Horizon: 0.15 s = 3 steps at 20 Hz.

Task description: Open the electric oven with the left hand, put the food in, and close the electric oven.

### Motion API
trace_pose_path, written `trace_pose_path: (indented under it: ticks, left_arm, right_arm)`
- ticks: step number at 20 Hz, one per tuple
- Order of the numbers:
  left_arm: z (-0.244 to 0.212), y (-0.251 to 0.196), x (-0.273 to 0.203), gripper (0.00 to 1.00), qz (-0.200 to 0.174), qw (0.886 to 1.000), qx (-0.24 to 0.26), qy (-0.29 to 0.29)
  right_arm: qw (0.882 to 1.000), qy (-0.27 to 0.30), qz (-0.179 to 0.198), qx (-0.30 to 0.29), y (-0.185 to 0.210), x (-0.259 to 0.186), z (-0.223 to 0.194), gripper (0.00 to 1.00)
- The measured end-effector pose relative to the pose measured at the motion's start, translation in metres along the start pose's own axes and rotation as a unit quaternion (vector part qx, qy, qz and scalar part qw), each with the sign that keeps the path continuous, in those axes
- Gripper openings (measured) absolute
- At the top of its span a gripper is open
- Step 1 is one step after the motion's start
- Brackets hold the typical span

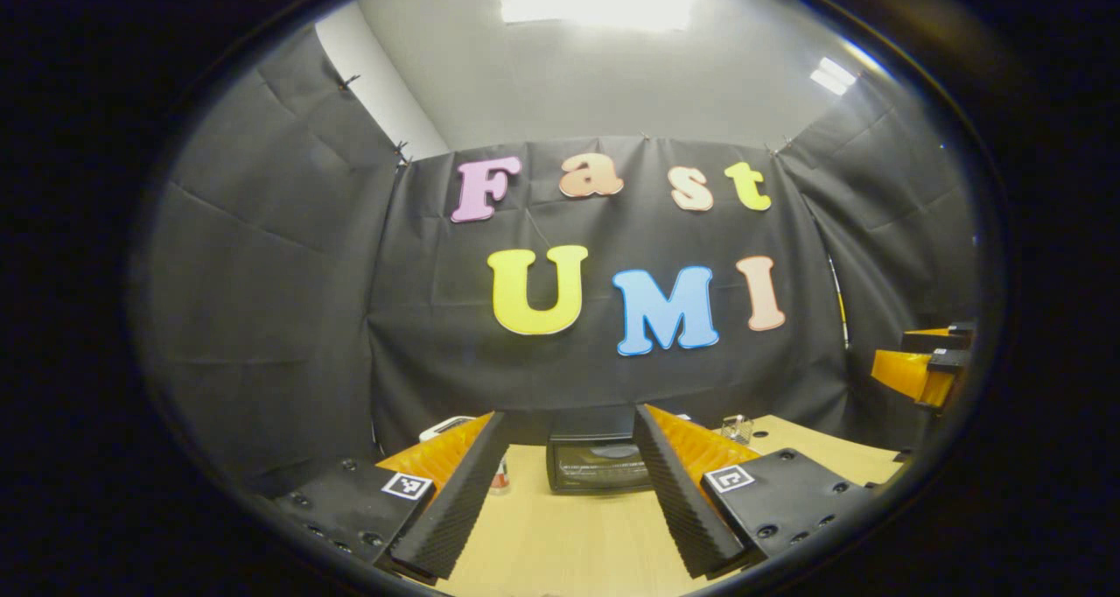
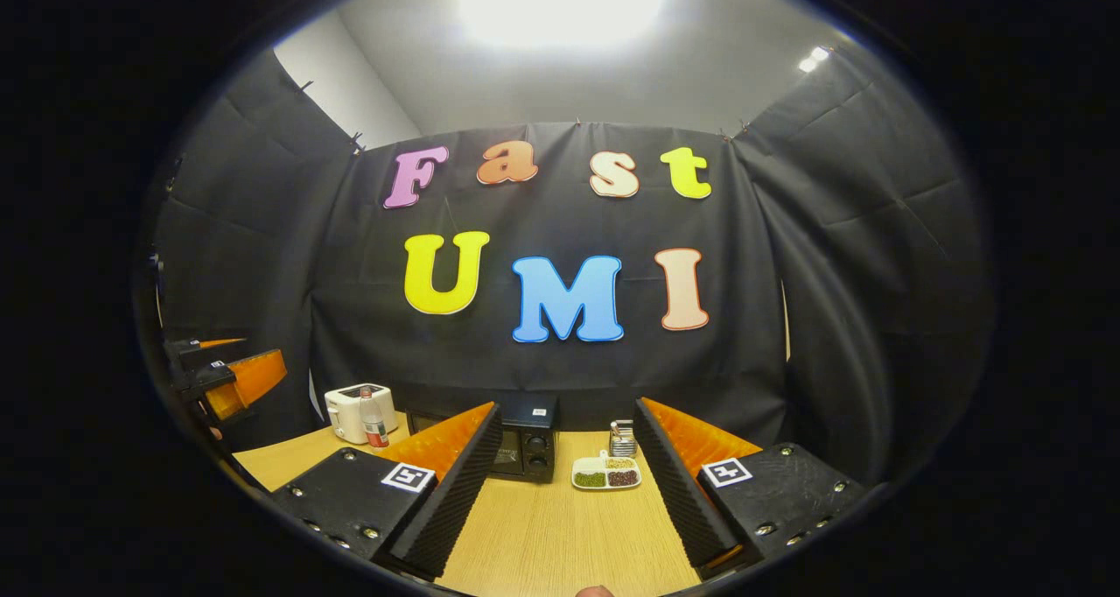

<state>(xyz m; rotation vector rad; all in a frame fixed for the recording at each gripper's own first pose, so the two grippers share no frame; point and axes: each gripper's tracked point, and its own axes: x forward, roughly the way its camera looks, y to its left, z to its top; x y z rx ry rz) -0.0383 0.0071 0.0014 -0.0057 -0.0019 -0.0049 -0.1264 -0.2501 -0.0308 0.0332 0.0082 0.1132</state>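
- Facing us at lower centre, the oven [image 1: 599, 463] sits shut, long axis left-right, on the table [image 1: 569, 536].
- Food tray [image 2: 605, 473] lies beside it.
- We hold left gripper [image 1: 569, 483] and right gripper [image 2: 569, 479] spread, grasping nothing.

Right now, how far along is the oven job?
Nothing looks done. The electric oven sits shut on the table. Left gripper faces it, open, holding nothing. Right gripper is open too; the food tray waits beside the oven. Opening, loading and closing remain.
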Motion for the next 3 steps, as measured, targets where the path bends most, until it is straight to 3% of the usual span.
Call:
trace_pose_path:
  ticks: [3]
  left_arm:
    - [0.0047, 0.0028, -0.0009, 1.00, -0.003, 1.000, 0.000, -0.006]
  right_arm:
    - [1.000, -0.005, 0.001, -0.006, 0.0053, -0.0023, 0.0041, 0.95]
